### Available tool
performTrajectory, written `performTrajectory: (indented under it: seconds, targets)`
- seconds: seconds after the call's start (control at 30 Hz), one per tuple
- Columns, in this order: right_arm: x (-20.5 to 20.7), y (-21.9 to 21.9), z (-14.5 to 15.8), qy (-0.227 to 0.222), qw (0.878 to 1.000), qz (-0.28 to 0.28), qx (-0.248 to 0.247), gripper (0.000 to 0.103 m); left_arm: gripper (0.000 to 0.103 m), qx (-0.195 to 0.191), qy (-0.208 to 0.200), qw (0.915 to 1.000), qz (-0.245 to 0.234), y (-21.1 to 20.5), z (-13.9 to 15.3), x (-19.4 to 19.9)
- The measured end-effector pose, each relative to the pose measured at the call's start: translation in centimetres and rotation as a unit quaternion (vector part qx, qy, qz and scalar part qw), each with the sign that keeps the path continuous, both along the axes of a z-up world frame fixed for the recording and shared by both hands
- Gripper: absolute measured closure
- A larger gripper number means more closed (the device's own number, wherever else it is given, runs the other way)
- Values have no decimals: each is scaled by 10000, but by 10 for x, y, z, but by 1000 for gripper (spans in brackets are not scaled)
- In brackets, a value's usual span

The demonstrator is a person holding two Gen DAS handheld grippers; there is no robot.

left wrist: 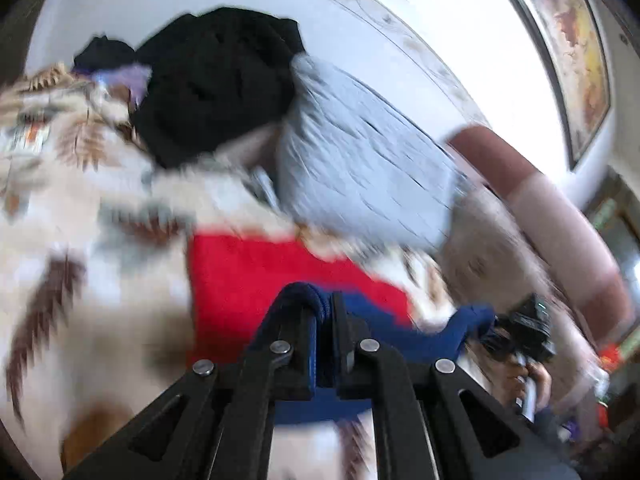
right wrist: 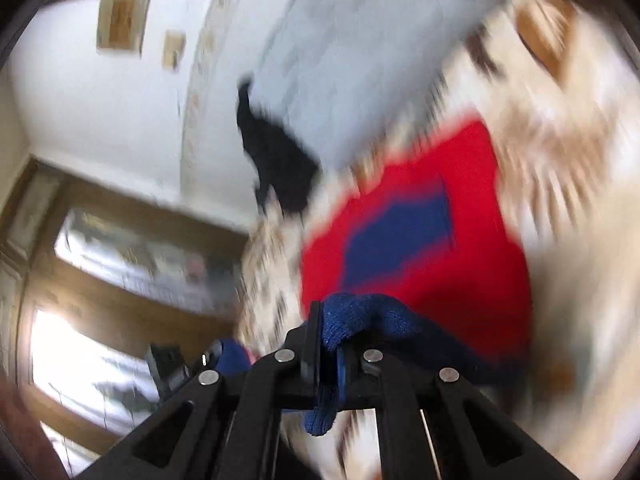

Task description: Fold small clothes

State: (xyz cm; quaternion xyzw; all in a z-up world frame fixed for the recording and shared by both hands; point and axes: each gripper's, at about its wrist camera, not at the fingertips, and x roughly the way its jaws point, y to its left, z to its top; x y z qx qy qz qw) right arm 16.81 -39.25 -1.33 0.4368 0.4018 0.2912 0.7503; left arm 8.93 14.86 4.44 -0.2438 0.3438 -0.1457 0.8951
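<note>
Both views heavily motion-blurred. Left hand-held gripper [left wrist: 324,316], bottom centre of its frame, pinched narrow on a bunched edge of the blue knit garment [left wrist: 400,340]. Right hand-held gripper [right wrist: 330,340], bottom centre of its own view, clamped the same way on the garment's other end [right wrist: 368,316]. Garment spans between them above the red cloth [right wrist: 460,272] on the patterned bedspread [left wrist: 80,220]; black clothes [left wrist: 216,80] upper left. Judgement: mid-carry of a fold. Keep both ends level and taut, lay the edge down square, release only once the knit lies flat
</note>
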Motion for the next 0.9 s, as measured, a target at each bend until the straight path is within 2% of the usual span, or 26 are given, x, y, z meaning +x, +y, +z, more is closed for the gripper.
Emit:
performTrajectory:
  seconds: [0.03, 0.07, 0.1, 0.13, 0.17, 0.2, 0.23, 0.33, 0.4, 0.47, 0.6, 0.7, 0.77, 0.83, 0.9]
  targets:
    - [23, 4, -4, -44, 9999, -90, -85, 92, 87, 123, 23, 9998, 126, 2, -14, 30]
    - [47, 6, -15, -48, 9995, -163, -248, 92, 66, 196, 235, 9993, 226, 3, -32, 55]
    - [64, 6, -28, 79, 9992, -242, -320, 80, 43, 247, 648, 9965, 457, 4, -55, 76]
    - [82, 9, -50, 394, 9971, -309, -577, 56, 42, 383, 1076, 9915, 622, 7, -79, 93]
    - [87, 11, -66, 678, 9924, -463, -912, 45, 42, 437, 1288, 9884, 675, 11, -94, 99]
    - [84, 11, -79, 831, 9895, -589, -1030, 44, 42, 476, 1421, 9858, 759, 17, -106, 98]
    - [79, 8, -84, 792, 9906, -575, -957, 44, 42, 496, 1438, 9845, 875, 27, -113, 89]
    - [40, 1, -74, 433, 9883, -820, -1209, 44, 42, 382, 1198, 9858, 1113, 49, -107, 47]
    - [13, -7, -66, 344, 9888, -786, -1224, 44, 42, 245, 1174, 9875, 1027, 46, -104, 28]
    - [-22, -7, -65, 381, 9908, -793, -1033, 44, 41, 34, 1156, 9892, 898, 45, -102, -6]
    - [-77, 16, -86, 948, 9904, -620, -797, 43, 35, -266, 1461, 9861, 750, 17, -121, -47]
    - [-78, 31, -101, 1146, 9886, -618, -753, 43, 35, -132, 1537, 9853, 737, -7, -130, -46]
    - [-66, 34, -102, 1129, 9876, -845, -686, 43, 33, -26, 1483, 9835, 1039, -13, -135, -36]
    - [-52, 31, -109, 1275, 9827, -1219, -570, 42, 29, -35, 1718, 9750, 1411, -15, -147, -23]
    - [-46, 31, -114, 1397, 9778, -1529, -313, 42, 24, -159, 1672, 9702, 1744, -16, -147, -18]
